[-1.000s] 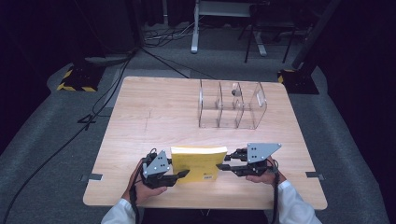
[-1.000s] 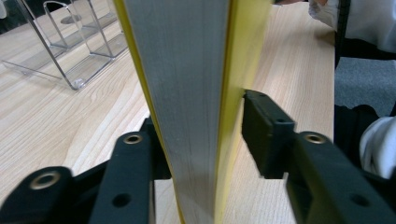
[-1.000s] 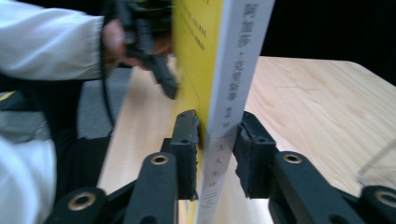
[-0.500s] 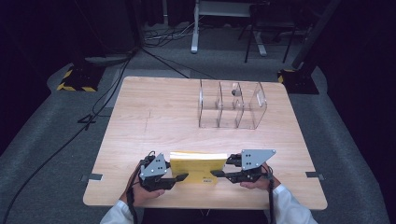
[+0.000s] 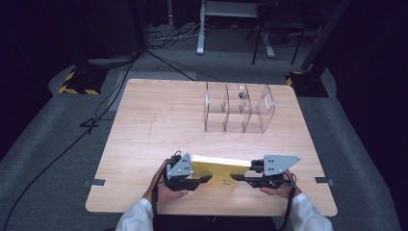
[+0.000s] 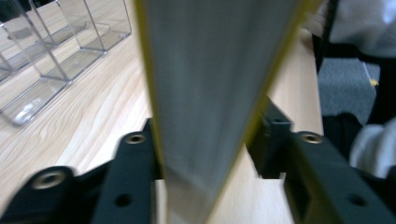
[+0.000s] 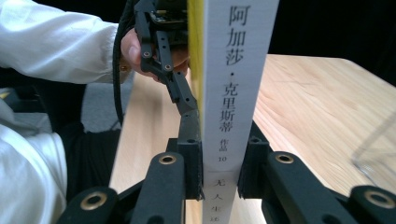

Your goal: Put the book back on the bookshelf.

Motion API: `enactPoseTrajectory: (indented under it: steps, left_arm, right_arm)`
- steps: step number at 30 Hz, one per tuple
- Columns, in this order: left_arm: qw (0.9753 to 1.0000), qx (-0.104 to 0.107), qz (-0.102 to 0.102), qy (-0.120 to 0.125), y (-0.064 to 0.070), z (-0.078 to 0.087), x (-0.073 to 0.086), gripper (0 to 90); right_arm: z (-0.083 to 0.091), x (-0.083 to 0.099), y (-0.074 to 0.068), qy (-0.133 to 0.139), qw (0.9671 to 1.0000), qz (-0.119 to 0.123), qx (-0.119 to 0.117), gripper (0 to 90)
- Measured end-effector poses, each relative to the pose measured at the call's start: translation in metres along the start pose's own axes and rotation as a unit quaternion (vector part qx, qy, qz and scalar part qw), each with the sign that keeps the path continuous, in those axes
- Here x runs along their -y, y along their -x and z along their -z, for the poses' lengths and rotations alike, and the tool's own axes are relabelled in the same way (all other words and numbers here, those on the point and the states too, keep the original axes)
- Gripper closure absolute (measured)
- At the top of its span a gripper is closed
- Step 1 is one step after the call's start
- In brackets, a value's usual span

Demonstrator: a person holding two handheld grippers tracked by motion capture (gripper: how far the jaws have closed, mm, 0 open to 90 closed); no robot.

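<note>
- One yellow book (image 5: 219, 169) is held near the table's (image 5: 154, 125) near edge, clamped from both ends.
- Left gripper (image 5: 199, 180) is pointed inward from the left, jaws closed on the book's left end; in the left gripper view the book's page edge (image 6: 210, 93) is seen pinched between both jaws.
- Right gripper (image 5: 240, 178) is pointed inward from the right, jaws closed on the spine end; white spine (image 7: 236, 93) with printed characters is seen between the jaws in the right gripper view.
- Both hands are kept low at the near edge, white sleeves (image 5: 144, 219) visible.
- One clear divided organizer (image 5: 238, 108) is placed toward the table's far right area, well apart from the book.
- Count: two grippers, one book, one organizer.
</note>
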State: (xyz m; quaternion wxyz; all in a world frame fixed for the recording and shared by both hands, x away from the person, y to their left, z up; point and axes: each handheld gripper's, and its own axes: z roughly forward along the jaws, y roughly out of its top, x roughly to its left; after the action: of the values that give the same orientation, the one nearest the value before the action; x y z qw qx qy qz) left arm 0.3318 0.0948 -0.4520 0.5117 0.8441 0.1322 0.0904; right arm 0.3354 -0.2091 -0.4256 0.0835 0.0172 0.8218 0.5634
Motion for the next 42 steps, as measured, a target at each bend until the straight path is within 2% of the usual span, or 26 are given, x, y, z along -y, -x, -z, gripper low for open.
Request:
enactPoseTrajectory:
  steps: [2,4,6,8,9,10,13,17,19,22,23,24,27,31,33,37,42]
  left_arm:
    - [1.0,-0.002,0.0,0.002,-0.001,-0.01,-0.005,52.5]
    - [1.0,0.001,0.005,0.005,-0.002,-0.018,-0.009,49.5]
    - [0.9999,-0.004,0.014,0.005,-0.004,-0.021,-0.01,42.5]
    - [0.9997,-0.001,0.023,0.012,-0.007,-0.021,-0.009,43.3]
    - [0.9992,0.003,0.034,0.02,-0.008,-0.021,-0.008,43.4]
    - [0.9991,0.011,0.034,0.022,-0.009,-0.021,-0.008,46.6]
    - [0.9995,0.009,0.022,0.019,-0.006,-0.023,-0.011,52.2]
    - [0.9995,0.016,0.019,0.019,-0.009,-0.022,-0.01,56.5]
    - [0.9995,0.015,0.018,0.019,-0.009,-0.022,-0.009,60.2]
    - [0.9996,0.014,0.016,0.02,-0.009,-0.023,-0.009,60.5]
    - [0.9996,0.014,0.016,0.02,-0.009,-0.023,-0.009,60.7]
    - [0.9996,0.015,0.012,0.019,-0.009,-0.022,-0.009,60.7]
    - [0.9997,0.015,0.01,0.017,-0.008,-0.022,-0.01,61.1]
    - [0.9997,0.011,0.011,0.018,-0.008,-0.022,-0.009,60.5]
    - [0.9998,0.007,0.011,0.018,-0.008,-0.022,-0.009,60.1]
    - [0.9996,0.0,0.021,0.019,-0.011,-0.021,-0.009,59.6]
    - [0.9995,-0.016,0.025,0.014,-0.011,-0.019,-0.009,55.7]
  right_arm:
    - [0.011,0.005,0.001,0.003,0.9999,-0.005,0.016,76.0]
    - [0.02,0.009,0.002,0.005,0.9997,-0.011,0.022,76.0]
    - [0.027,0.012,0.002,0.004,0.9996,-0.011,0.026,76.1]
    - [0.035,0.015,0.0,0.005,0.9992,-0.013,0.037,76.1]
    - [0.037,0.016,0.0,0.006,0.9991,-0.014,0.039,76.1]
    - [0.042,0.019,-0.001,0.008,0.9989,-0.018,0.042,76.0]
    - [0.045,0.02,-0.003,0.008,0.9987,-0.017,0.048,75.3]
    - [0.045,0.021,-0.001,0.012,0.999,-0.023,0.037,67.7]
    - [0.04,0.023,0.003,0.017,0.9984,-0.033,0.042,62.1]
    - [0.032,0.025,0.011,0.02,0.9983,-0.05,0.02,61.5]
    - [0.032,0.025,0.011,0.02,0.9983,-0.05,0.02,61.5]
    - [0.03,0.026,0.013,0.021,0.9983,-0.053,0.011,62.2]
    - [0.023,0.024,0.013,0.014,0.9986,-0.05,0.009,63.9]
    - [0.017,0.022,0.013,0.008,0.9983,-0.047,0.034,73.8]
    - [0.016,0.023,0.012,0.013,0.9981,-0.05,0.035,74.4]
    - [0.012,0.02,0.008,0.012,0.9963,-0.057,0.062,74.6]
    - [0.01,0.018,0.003,0.008,0.9954,-0.056,0.078,75.6]
